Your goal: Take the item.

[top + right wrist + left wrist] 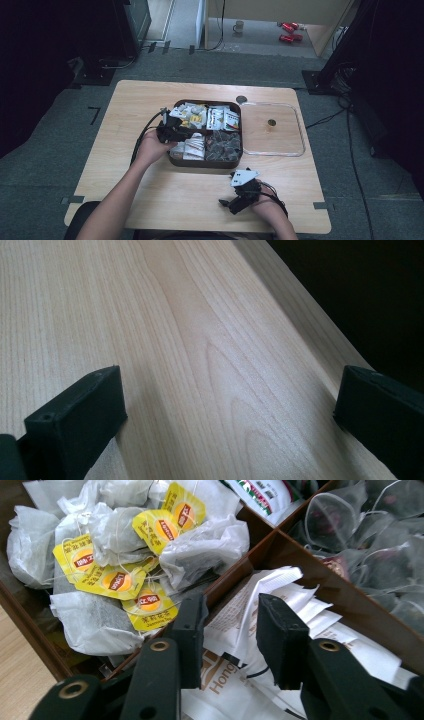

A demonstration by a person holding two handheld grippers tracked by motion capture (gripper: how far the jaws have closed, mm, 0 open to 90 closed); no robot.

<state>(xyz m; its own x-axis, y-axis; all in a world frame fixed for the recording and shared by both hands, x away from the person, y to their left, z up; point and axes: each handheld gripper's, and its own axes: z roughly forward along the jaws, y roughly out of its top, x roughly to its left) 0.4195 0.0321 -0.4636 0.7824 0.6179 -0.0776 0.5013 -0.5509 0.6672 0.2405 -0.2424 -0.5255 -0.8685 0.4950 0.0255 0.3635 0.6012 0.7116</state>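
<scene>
A dark brown box [206, 162] with four compartments sits mid-table. It holds yellow-tagged tea bags [150, 530], white paper sachets [295, 592], dark mesh bags [370, 535] and printed packets [223, 119]. My left gripper [172, 131] reaches in from the box's left side. Its jaws [231, 605] stand a little apart over the white sachets, one sachet's raised edge between them, the pads not seen pressing on it. My right gripper [229, 206] rests near the table's front edge, jaws [230, 380] wide open over bare wood [200, 315].
A clear square lid [295, 150] lies on the table right of the box, with a small round knob [271, 122] at its middle. The table's front edge is close to my right hand. A mug [239, 26] and red cans [289, 31] sit on the floor beyond.
</scene>
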